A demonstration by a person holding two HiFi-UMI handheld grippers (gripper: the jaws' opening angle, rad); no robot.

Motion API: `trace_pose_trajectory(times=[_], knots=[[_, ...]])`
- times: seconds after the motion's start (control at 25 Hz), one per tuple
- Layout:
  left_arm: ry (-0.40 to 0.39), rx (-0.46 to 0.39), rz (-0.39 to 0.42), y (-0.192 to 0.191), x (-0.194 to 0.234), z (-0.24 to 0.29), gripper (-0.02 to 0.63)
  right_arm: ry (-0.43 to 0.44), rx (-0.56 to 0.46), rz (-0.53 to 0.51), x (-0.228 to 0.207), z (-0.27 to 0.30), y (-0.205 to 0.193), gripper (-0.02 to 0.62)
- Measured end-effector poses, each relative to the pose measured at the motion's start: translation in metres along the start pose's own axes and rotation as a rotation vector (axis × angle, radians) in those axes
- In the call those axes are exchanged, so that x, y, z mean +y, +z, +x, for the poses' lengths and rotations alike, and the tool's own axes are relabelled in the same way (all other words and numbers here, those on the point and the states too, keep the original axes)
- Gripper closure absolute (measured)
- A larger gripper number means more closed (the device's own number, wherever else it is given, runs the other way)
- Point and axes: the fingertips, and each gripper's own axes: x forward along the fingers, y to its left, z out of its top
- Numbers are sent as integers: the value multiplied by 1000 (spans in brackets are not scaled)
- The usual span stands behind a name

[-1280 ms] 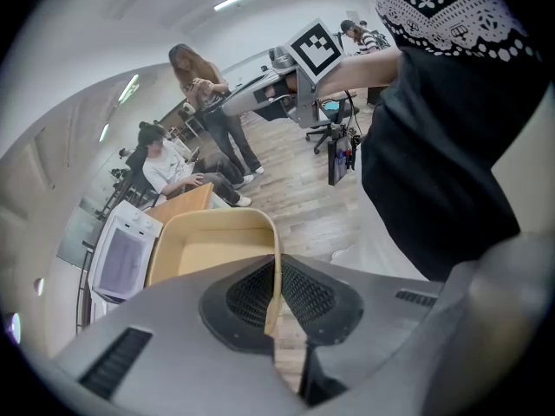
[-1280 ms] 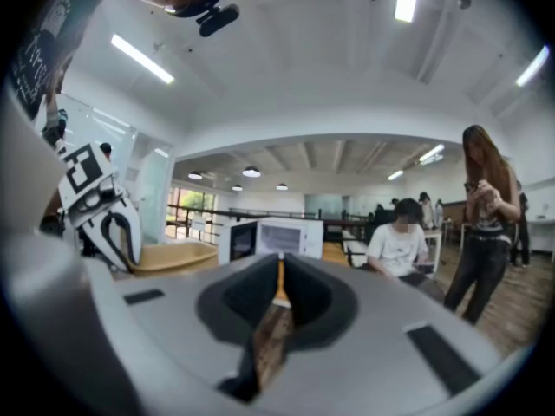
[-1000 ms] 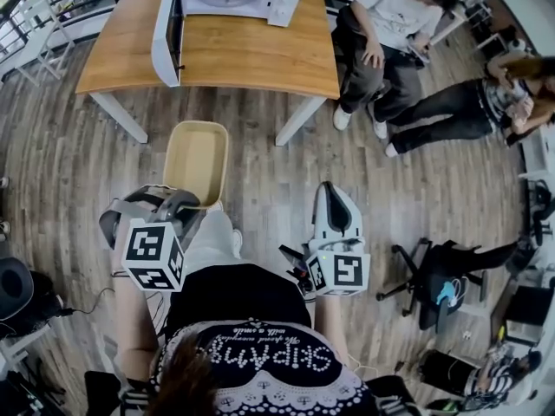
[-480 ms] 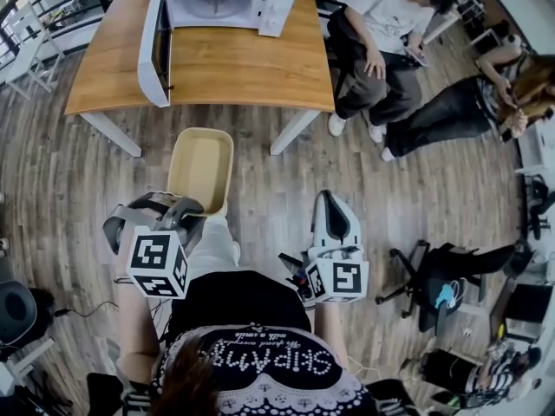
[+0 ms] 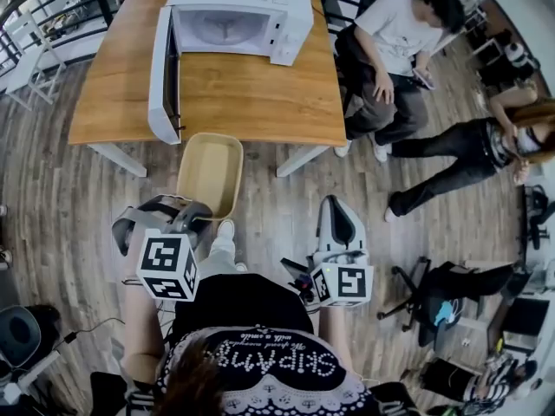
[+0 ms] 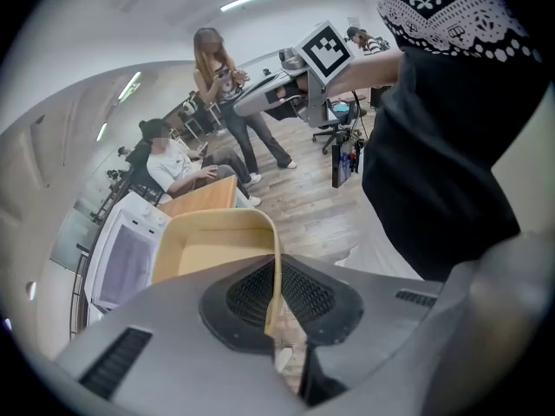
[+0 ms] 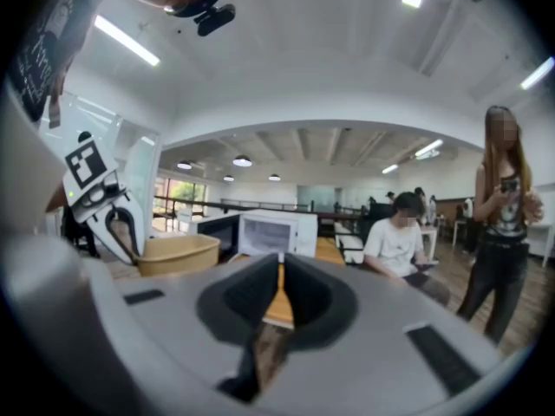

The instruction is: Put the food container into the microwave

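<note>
The beige food container (image 5: 211, 173) hangs over the floor just short of the wooden table (image 5: 260, 94). My left gripper (image 5: 198, 217) is shut on its near rim; in the left gripper view the thin rim (image 6: 276, 276) stands pinched between the pads and the tub (image 6: 212, 245) stretches ahead. The white microwave (image 5: 234, 16) stands on the table with its door (image 5: 163, 76) swung open to the left. My right gripper (image 5: 336, 206) hovers to the right of the container, shut, with nothing in it. From the right gripper view, the microwave (image 7: 273, 230) and the container (image 7: 178, 254) lie ahead.
A seated person (image 5: 390, 42) is at the table's right end, and a second person (image 5: 468, 146) is further right. An office chair (image 5: 442, 276) stands at the right. White railings (image 5: 35, 33) line the far left.
Both grippers and the container have moved forward toward the table. The microwave and table now sit lower and larger in the head view. The grip on the container is unchanged.
</note>
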Motion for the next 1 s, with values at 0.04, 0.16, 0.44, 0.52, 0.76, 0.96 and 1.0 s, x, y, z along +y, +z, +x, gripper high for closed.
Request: trace_pose_trajectory(times=[0.04,0.16,0.44,0.52,0.76,0.96,1.0], knots=[[3,-3,3,-3,8,0,561,-3,-2,-1,1,8,3,555],[9,-7,17,-14,27,3,561,-10,-7,-3,5,29,7,555],[-21,-33,66,-27,57,14,561,-37,-1,4,9,65,10,555],[-29,-38,82,-28,63,17,561,-49,0,7,9,71,11,555],[-43,-57,107,-29,75,20,561,-75,13,18,8,79,10,555],[-53,-61,112,-30,78,22,561,-74,13,23,8,87,11,555],[-55,-62,111,-31,78,23,561,-72,14,21,9,89,11,555]])
